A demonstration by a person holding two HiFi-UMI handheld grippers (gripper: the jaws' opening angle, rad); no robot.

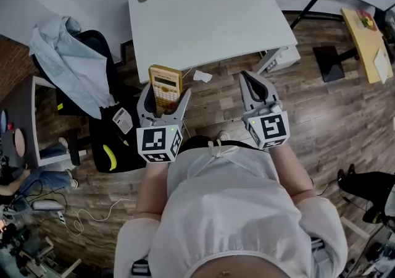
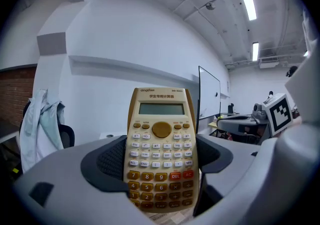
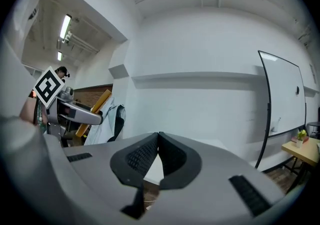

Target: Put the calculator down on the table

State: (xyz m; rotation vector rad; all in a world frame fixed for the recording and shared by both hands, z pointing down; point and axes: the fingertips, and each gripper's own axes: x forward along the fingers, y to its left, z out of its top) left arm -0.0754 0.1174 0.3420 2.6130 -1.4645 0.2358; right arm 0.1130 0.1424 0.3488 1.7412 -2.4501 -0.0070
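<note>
The left gripper (image 1: 165, 96) pinches the yellow calculator (image 1: 165, 83) upright, held above the floor just short of the white table's (image 1: 210, 17) near edge. The right gripper (image 1: 250, 79), jaws pressed together, hangs to its right, and a draped chair (image 1: 74, 67) crowds the left.

A pale blue-white jacket (image 1: 65, 54) hangs draped over a black office chair (image 1: 99, 42) at the left. On the brown wood-plank floor (image 1: 321, 116) lie a crumpled scrap of white paper (image 1: 202, 76), a flat black stand base (image 1: 331, 63) and, lower left, a thin white cable (image 1: 92, 214). A yellow wooden worktop (image 1: 364, 42) sits at the right edge. A frameless white whiteboard (image 3: 282, 94) stands by the far white wall, and a bright ceiling strip light (image 2: 248, 1) glows overhead.
</note>
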